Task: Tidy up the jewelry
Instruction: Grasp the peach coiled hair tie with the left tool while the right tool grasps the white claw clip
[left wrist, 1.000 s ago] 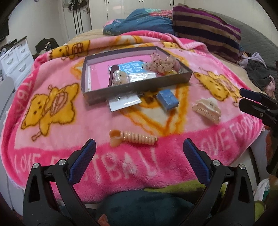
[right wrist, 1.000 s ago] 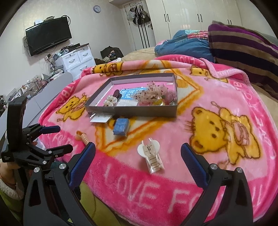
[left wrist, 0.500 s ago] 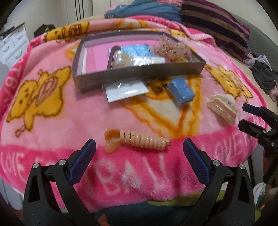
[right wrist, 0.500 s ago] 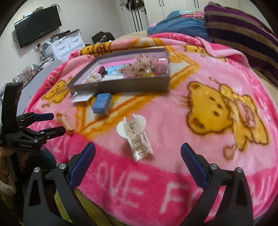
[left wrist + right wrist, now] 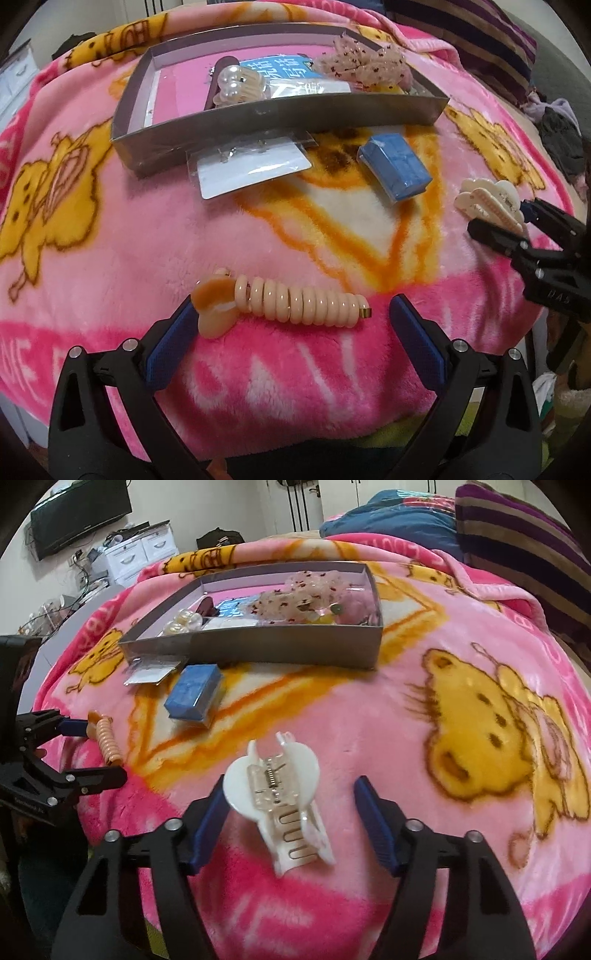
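A peach spiral hair clip (image 5: 295, 302) lies on the pink blanket between the wide fingers of my left gripper (image 5: 291, 332), which is open; its left pad sits close to the clip's flat end. A white claw clip (image 5: 280, 794) lies between the fingers of my right gripper (image 5: 291, 812), whose jaws are closing. The left pad is at the clip's wing and the right pad is still apart from it. The left wrist view also shows the right gripper (image 5: 513, 221) around the claw clip (image 5: 484, 195). In the right wrist view, the left gripper (image 5: 94, 751) straddles the spiral clip (image 5: 107, 742).
A grey box (image 5: 280, 114) holding several hair pieces stands further back on the blanket. Against its front wall lies a clear packet with a white card (image 5: 251, 166), and beside that a small blue box (image 5: 395, 170). Striped bedding (image 5: 524, 535) lies at the back right.
Both grippers have come down and closer to the blanket. The spiral clip now lies between the left fingers. The right jaws have narrowed around the white claw clip.
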Motion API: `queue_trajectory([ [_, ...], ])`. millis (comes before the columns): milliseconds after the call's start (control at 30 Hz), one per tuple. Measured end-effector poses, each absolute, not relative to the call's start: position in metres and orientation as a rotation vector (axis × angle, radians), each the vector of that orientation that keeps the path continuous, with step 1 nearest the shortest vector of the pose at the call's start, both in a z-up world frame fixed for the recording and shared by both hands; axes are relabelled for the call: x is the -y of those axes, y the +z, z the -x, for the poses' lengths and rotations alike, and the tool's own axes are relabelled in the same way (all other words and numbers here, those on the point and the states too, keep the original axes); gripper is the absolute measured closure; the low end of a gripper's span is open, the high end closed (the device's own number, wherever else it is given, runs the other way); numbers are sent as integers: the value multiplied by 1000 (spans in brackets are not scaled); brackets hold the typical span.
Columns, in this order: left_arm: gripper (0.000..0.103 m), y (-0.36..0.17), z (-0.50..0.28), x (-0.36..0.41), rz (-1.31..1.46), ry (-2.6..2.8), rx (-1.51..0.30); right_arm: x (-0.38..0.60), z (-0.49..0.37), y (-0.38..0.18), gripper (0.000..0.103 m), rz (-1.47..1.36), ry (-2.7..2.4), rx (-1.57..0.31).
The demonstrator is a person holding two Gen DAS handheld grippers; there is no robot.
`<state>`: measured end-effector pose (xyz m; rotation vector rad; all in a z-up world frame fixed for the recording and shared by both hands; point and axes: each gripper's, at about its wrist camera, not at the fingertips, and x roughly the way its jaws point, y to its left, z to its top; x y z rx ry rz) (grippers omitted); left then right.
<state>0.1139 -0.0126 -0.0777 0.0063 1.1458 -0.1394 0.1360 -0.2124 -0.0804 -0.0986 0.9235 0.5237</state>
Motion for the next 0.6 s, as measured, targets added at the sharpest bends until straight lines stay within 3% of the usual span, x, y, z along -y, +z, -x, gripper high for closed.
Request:
queue_trajectory([
  [33,9,-78,-115,14,-12,-140,-1145,214,-136,-80,53,108,524,-922],
  [100,11,-77,-116,15,-20,-145,-1134,221,-136,-77,74,87,537,-918],
  [133,14,-76,-116,16,-23,-146,-1130,224,-136,-76,75,70,540,-921],
  [267,36,-74,-113,20,-62,-144,-1100,235,-131,-72,76,19,531,-917],
  [600,38,-58,-101,6,10,-151,-1014,241,-116,-42,76,-52,576,-852],
])
